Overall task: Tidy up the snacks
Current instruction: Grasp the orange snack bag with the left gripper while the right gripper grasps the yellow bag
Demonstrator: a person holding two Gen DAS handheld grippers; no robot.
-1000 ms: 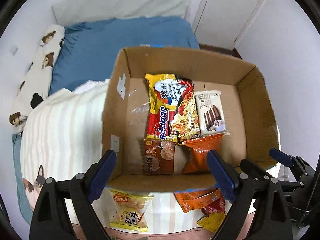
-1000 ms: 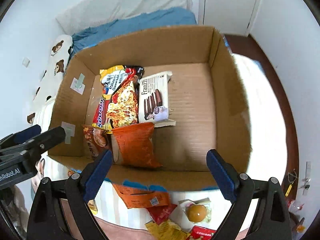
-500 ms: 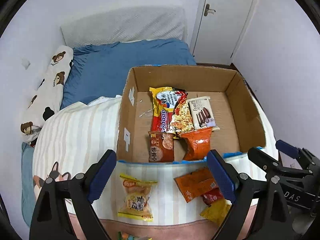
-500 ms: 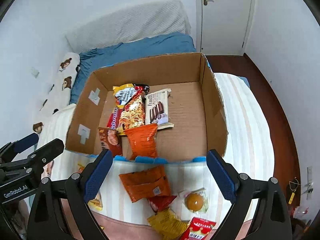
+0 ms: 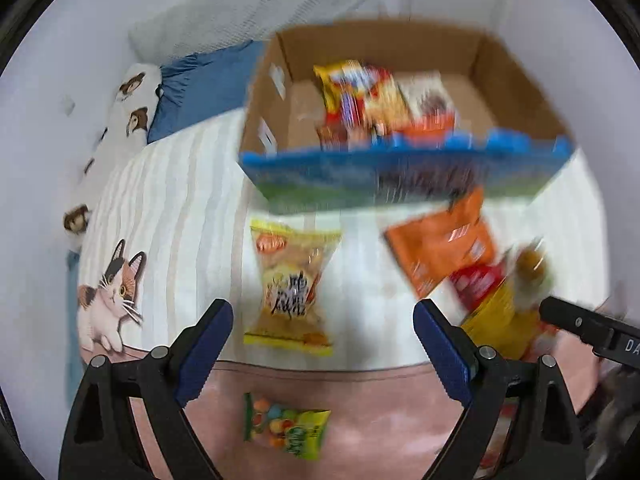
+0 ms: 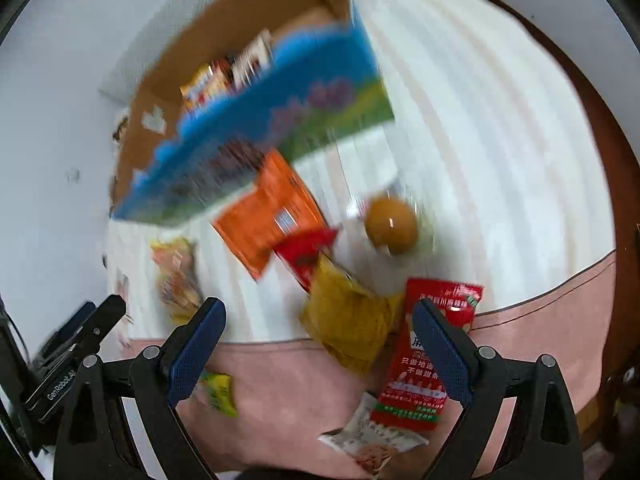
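Note:
A cardboard box (image 5: 516,76) with a blue printed front wall holds several snack packets; it also shows in the right wrist view (image 6: 280,120). On the bed in front lie a yellow packet (image 5: 294,284), an orange packet (image 5: 440,248), and a green candy bag (image 5: 286,428). The right wrist view shows the orange packet (image 6: 272,216), a yellow bag (image 6: 348,320), a red packet (image 6: 428,360) and a round yellow snack (image 6: 392,224). My left gripper (image 5: 322,332) is open and empty above the yellow packet. My right gripper (image 6: 318,332) is open and empty above the yellow bag.
The striped bedspread (image 5: 168,208) with a cat print (image 5: 112,292) has a pink border (image 5: 360,408) near me. Blue sheet and bear pillow (image 5: 132,104) lie at far left. A white packet (image 6: 372,436) lies on the pink border. Both views are motion-blurred.
Both grippers have pulled back from the box and tilted down towards the loose packets on the bed. Both stay open and empty.

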